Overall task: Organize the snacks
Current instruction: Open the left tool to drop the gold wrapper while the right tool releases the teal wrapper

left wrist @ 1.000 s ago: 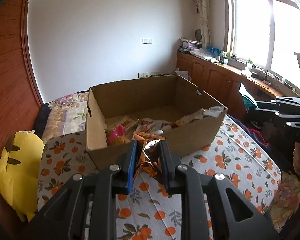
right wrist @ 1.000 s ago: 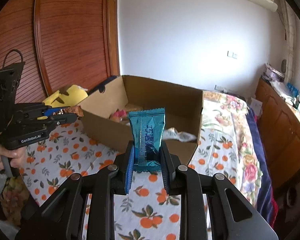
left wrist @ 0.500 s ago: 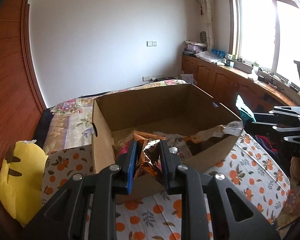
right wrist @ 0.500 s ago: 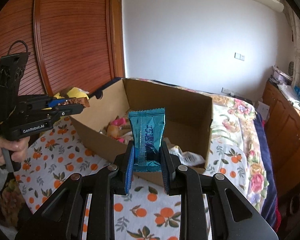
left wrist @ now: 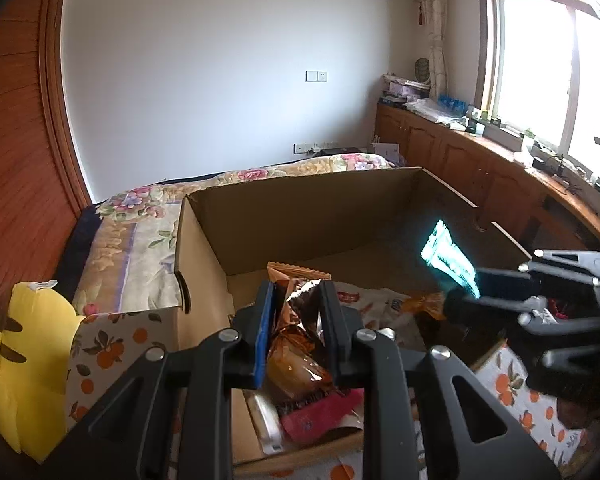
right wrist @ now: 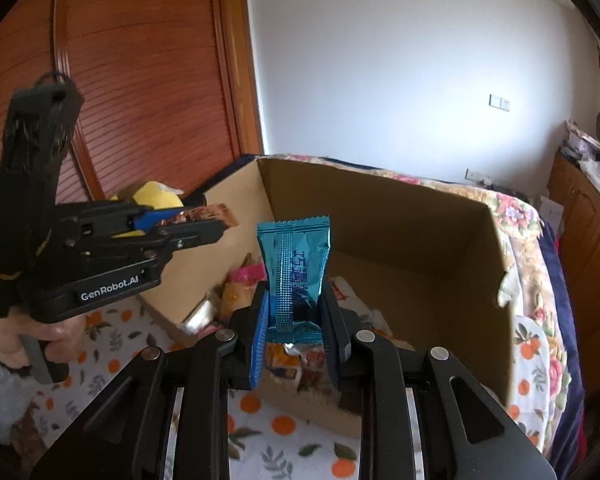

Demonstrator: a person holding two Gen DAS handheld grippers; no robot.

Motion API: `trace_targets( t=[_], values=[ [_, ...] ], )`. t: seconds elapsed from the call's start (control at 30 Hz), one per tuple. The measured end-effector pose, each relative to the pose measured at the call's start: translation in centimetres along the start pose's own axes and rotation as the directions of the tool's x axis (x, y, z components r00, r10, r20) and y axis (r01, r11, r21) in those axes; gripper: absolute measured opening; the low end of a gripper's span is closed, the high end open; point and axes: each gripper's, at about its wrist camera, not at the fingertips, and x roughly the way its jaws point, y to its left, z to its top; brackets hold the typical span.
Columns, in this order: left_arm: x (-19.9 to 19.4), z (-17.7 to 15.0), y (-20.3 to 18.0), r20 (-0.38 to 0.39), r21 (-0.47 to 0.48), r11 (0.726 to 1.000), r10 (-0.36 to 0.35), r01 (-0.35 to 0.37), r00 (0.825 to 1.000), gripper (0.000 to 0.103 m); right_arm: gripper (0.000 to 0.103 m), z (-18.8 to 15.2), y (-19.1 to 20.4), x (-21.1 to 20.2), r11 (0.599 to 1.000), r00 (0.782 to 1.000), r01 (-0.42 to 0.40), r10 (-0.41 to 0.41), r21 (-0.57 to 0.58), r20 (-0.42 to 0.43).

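The cardboard box (left wrist: 300, 216) fills the middle of both wrist views, its top open and its tall back wall bare; it sits on a cloth printed with oranges (right wrist: 284, 428). The far half of the box floor is uncovered cardboard, while loose snack packets (left wrist: 383, 304) crowd the near half, among them a pink wrapper (left wrist: 319, 416) at bottom centre of the left wrist view. The box's near rim lies just under both tools. A yellow plush toy (left wrist: 24, 364) rests at the left edge of the left wrist view, outside the box.

The left gripper (left wrist: 296, 320) is clamped on a brown-orange foil packet (left wrist: 296, 344), held over the near part of the box interior; in the right wrist view the same tool, at centre left, carries the white lettering "GenRobot.AI" on its body. The right gripper (right wrist: 294, 320) is closed on a teal snack packet (right wrist: 296, 268), standing upright above the box's near rim, with dark blue characters down its face that are too small to read.
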Motion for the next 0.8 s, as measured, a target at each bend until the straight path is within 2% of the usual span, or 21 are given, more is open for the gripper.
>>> trace_targets(
  t=[0.33,0.8],
  values=[
    [1.5,-1.1,-0.6,-0.034,-0.002,1.000,-0.015,0.015,0.999,0.023,0.022,-1.0,-0.2,2.1,1.000,0.999,0.013,-0.013,0.004,-0.048],
    [1.6,-1.5,-0.9,-0.051,0.015,1.000,0.005,-0.004,0.999,0.027,0.025,-1.1,0.0,2.0,1.000,0.999,0.015,-0.014,0.027,-0.033]
  ],
)
